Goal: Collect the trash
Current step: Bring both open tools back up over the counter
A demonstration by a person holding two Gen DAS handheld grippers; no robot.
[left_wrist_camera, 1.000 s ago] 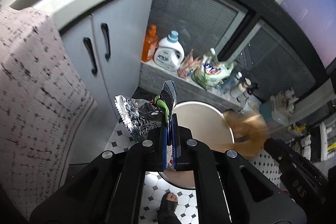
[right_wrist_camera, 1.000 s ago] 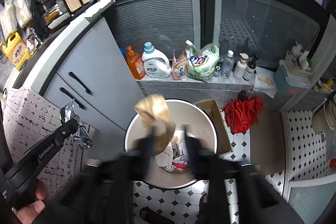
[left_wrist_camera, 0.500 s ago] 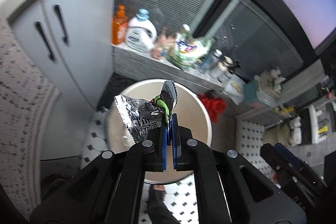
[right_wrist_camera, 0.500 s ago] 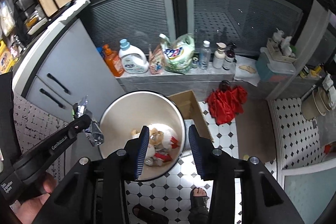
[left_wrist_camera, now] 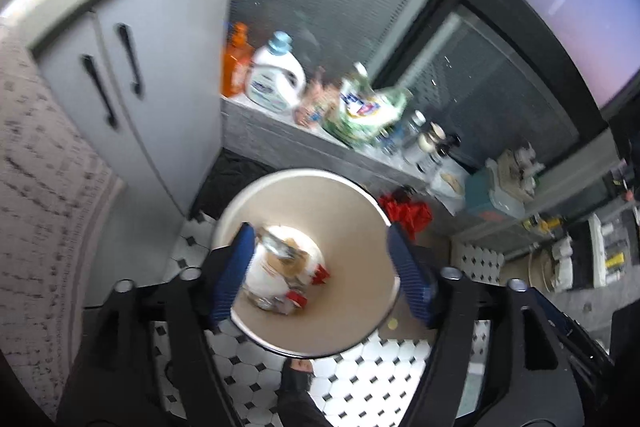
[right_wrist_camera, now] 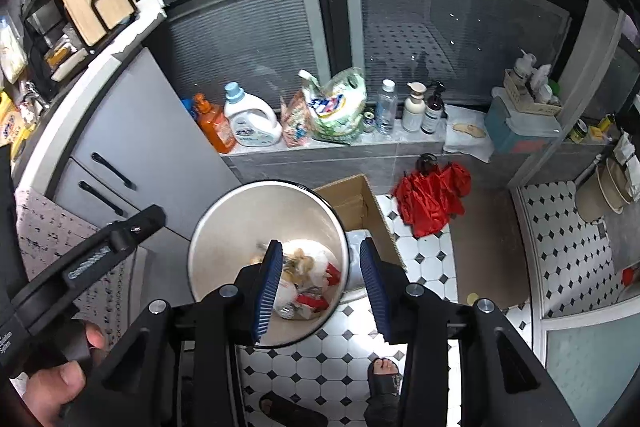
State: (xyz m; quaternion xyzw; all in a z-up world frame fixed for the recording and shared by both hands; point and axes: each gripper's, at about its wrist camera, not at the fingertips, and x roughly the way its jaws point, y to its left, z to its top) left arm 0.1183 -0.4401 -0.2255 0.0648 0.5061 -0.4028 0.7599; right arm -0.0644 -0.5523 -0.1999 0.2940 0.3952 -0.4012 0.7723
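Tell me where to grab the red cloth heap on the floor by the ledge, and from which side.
Take the red cloth from above, pinching a raised fold near the middle of the heap. It lies crumpled and slack on the floor, so the ridges likely give the jaws something to close on, while flat edges would not. Come in from the open tiled side: the ledge and a dark bottle crowd its far edge.

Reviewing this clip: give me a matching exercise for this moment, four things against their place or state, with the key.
Things:
1. left gripper
2. trash bin
3. red cloth
4. orange bottle

Places or states:
A. on the ledge, beside the white detergent jug
B. crumpled on the floor below the ledge
C. jaws just opened wide above the bin, nothing between them
D. on the tiled floor, wrappers at its bottom

Pairs: 1-C, 2-D, 3-B, 4-A
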